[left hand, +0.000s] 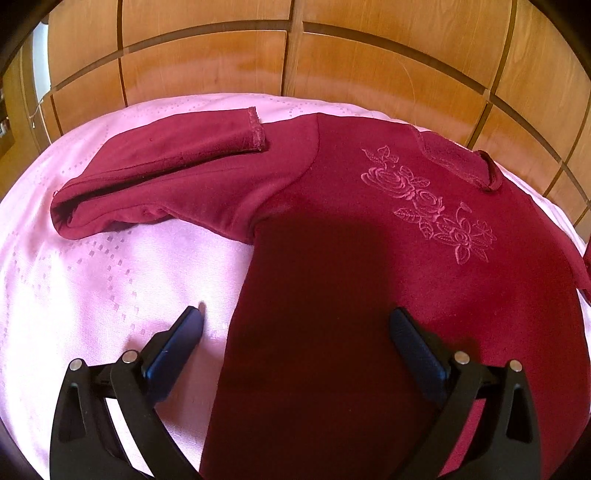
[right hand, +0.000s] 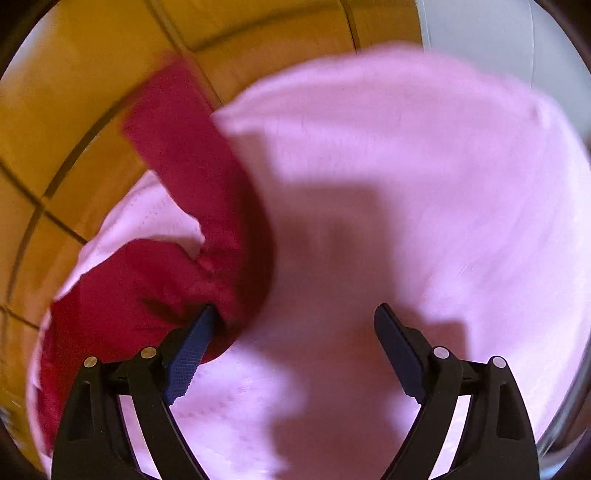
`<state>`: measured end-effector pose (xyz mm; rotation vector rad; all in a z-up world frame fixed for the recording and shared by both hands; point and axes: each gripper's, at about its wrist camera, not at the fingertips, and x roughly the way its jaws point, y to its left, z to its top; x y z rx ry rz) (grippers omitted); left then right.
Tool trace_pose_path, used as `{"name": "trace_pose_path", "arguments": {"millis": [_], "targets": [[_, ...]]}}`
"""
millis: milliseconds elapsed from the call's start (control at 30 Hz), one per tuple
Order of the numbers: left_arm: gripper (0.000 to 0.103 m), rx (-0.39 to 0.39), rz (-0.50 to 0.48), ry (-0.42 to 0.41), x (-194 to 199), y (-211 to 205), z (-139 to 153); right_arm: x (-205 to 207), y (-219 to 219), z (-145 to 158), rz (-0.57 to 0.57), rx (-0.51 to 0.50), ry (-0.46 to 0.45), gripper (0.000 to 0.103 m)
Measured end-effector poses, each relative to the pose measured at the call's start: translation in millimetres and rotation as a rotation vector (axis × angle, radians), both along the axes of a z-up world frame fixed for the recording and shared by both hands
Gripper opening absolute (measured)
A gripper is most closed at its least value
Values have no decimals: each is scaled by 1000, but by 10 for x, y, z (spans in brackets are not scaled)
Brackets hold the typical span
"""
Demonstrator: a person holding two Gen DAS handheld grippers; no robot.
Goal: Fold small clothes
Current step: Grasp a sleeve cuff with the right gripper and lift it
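Observation:
A dark red long-sleeved top (left hand: 369, 258) with embroidered roses (left hand: 428, 203) lies flat on a pink cloth (left hand: 92, 288). Its left sleeve (left hand: 166, 177) is folded back on itself, cuff toward the body. My left gripper (left hand: 295, 325) is open and empty, hovering over the top's left side edge, one finger over the pink cloth and one over the red fabric. In the blurred right wrist view, my right gripper (right hand: 295, 321) is open and empty over the pink cloth (right hand: 406, 184). The top's other sleeve (right hand: 192, 177) lies just beyond its left fingertip (right hand: 205, 321).
Brown wooden panelling (left hand: 295, 66) with dark grooves stands behind the pink-covered surface. A pale wall (right hand: 480, 29) shows at the upper right of the right wrist view. The pink cloth falls away at its edges.

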<state>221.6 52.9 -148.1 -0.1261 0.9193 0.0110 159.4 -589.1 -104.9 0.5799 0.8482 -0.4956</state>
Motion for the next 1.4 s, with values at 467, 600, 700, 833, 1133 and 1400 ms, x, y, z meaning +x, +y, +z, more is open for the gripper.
{"name": "trace_pose_path", "arguments": {"millis": [467,600,700,833,1133,1400], "targets": [[101,28,4,-11,3,-39,-21,404,-597,-255,-159,310,-233,71],[101,33,3,-14,11,-43,-27,565,-732,-323,-174,367,-215,9],[101,33,2,-15,20,-41,-31,578,-621,-76,-168,291,-216,7],[101,29,1,-18,27,-40,-33,665,-267,489,-54,73,-254,7],[101,14,1,-23,14,-12,-24,873,781,1341,192,-86,-375,7],[101,1,1,-30,-13,5,-17,1140,2085,1358,444,-97,-406,7]]}}
